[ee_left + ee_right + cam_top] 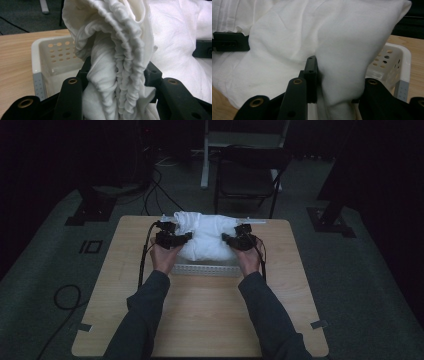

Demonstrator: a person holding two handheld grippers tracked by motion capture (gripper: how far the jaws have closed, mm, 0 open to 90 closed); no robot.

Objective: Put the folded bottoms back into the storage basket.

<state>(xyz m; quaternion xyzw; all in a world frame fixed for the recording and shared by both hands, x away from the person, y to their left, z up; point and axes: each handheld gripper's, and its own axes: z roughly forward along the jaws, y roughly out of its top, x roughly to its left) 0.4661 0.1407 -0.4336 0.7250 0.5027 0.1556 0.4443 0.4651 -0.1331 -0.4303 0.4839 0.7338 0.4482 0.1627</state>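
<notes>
A bundle of white cloth (207,236) lies heaped in a white perforated basket (205,269) at the far middle of the table. My left gripper (186,238) is shut on the cloth's left side; in the left gripper view a gathered, ribbed edge of the cloth (120,75) is pinched between the black jaws. At the cloth's right side my right gripper (226,238) is shut too, and in the right gripper view a thick fold of cloth (342,75) sits between its jaws. The left gripper's own view also catches the other gripper (203,48) across the cloth.
The wooden table (200,310) has free room in front of the basket. A dark folding chair (247,175) and a white frame (207,150) stand behind the table. Cables (65,297) lie on the grey floor at the left.
</notes>
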